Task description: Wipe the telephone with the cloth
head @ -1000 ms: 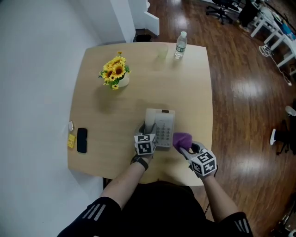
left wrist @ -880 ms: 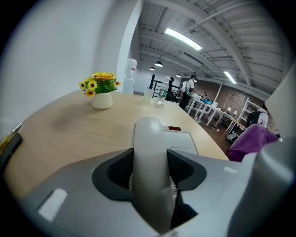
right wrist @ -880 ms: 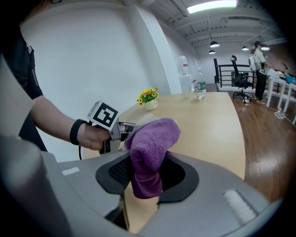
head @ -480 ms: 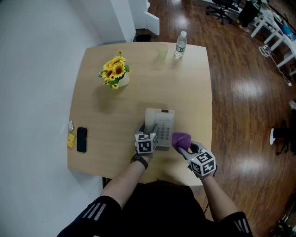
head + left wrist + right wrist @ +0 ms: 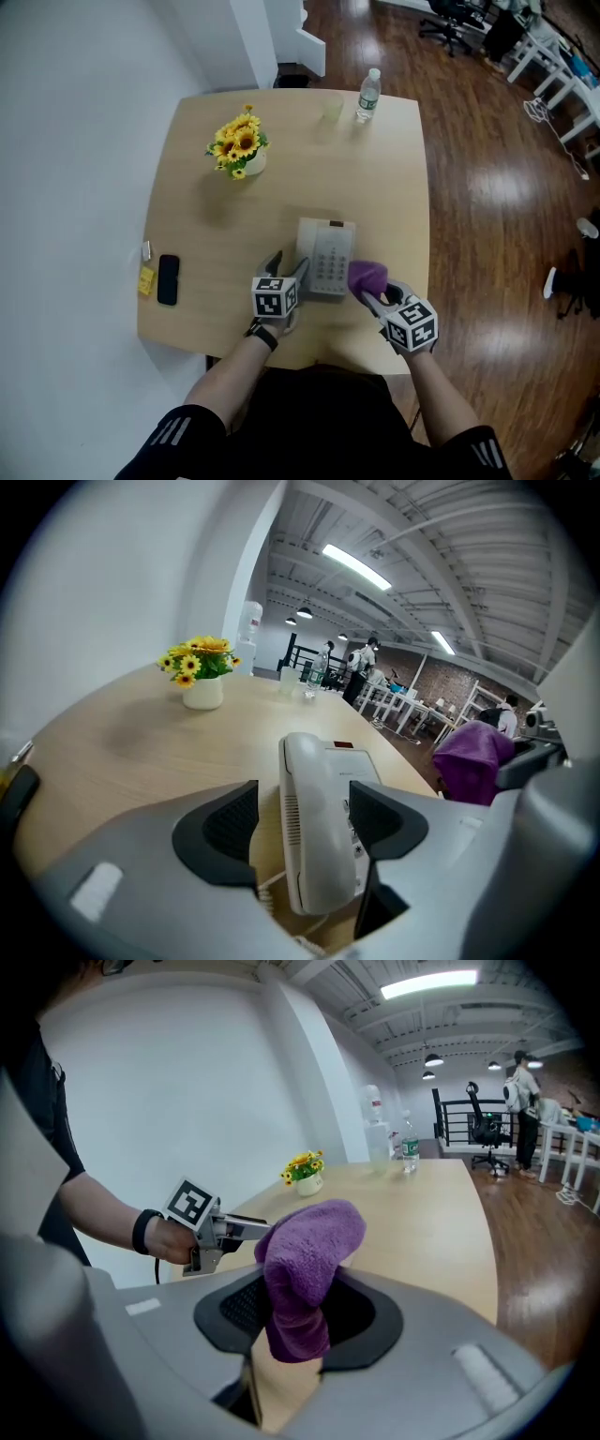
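A light grey desk telephone (image 5: 326, 259) lies on the wooden table (image 5: 281, 202), its handset (image 5: 314, 827) in the cradle on the left side. My left gripper (image 5: 287, 268) is open at the phone's near left corner; in the left gripper view the handset lies in the gap between the jaws, clear of both pads. My right gripper (image 5: 368, 292) is shut on a purple cloth (image 5: 367, 277), which is bunched up at the phone's near right edge. In the right gripper view the cloth (image 5: 305, 1260) stands up out of the jaws and hides the phone.
A pot of sunflowers (image 5: 240, 150) stands at the far left of the table. A water bottle (image 5: 367, 94) and a clear cup (image 5: 332, 110) stand at the far edge. A black mobile phone (image 5: 168, 279) and a yellow note (image 5: 145, 280) lie near the left edge. Wooden floor lies to the right.
My left gripper has drawn back left and towards me, away from the phone's left side. The right gripper and cloth have barely shifted.
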The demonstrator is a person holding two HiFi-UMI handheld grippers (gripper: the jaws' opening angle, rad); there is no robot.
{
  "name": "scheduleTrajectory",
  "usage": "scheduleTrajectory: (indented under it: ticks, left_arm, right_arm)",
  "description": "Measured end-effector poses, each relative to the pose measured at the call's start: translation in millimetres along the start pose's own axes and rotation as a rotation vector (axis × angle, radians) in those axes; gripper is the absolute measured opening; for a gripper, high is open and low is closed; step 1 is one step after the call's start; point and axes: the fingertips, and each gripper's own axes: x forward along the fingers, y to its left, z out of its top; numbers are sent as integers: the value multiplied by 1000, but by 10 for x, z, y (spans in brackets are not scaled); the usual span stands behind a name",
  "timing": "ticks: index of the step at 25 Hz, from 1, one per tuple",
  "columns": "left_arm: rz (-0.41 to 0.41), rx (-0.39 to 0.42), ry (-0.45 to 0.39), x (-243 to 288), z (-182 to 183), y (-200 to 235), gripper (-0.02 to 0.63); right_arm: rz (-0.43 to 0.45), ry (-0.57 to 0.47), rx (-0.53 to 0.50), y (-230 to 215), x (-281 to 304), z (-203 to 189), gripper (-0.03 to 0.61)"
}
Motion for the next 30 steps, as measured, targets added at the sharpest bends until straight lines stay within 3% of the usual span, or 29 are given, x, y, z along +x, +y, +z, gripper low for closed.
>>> scheduleTrajectory:
  ticks: [5, 8, 11, 15, 18, 21, 24, 30]
  left_arm:
    - [-114, -31, -21, -473, -31, 55, 296]
    - [-210, -10, -23, -760, -53, -32, 295]
    - [-287, 66, -17, -1060, -76, -129, 290]
    - [-322, 214, -29, -1430, -86, -158, 288]
    - [-399, 253, -33, -1659, -151, -226, 249]
    - [-434, 288, -29, -1840, -273, -247, 242]
    - [-473, 257, -11, -1947, -408, -256, 247]
    - [-477, 262, -8, -2045, -452, -222, 267]
  right_arm:
    - [-1, -22, -11, 131, -22, 87, 146]
    - [0, -49, -5, 232, -84, 131, 146]
    - [-4, -68, 1, 368, -152, 102, 146]
    - [-16, -84, 36, 575, -266, -32, 146]
    - [-40, -93, 61, 721, -352, -168, 146]
    - [-62, -104, 89, 873, -454, -289, 146]
    - [-84, -115, 103, 1006, -580, -388, 146]
    - [-109, -132, 105, 1118, -778, -480, 146]
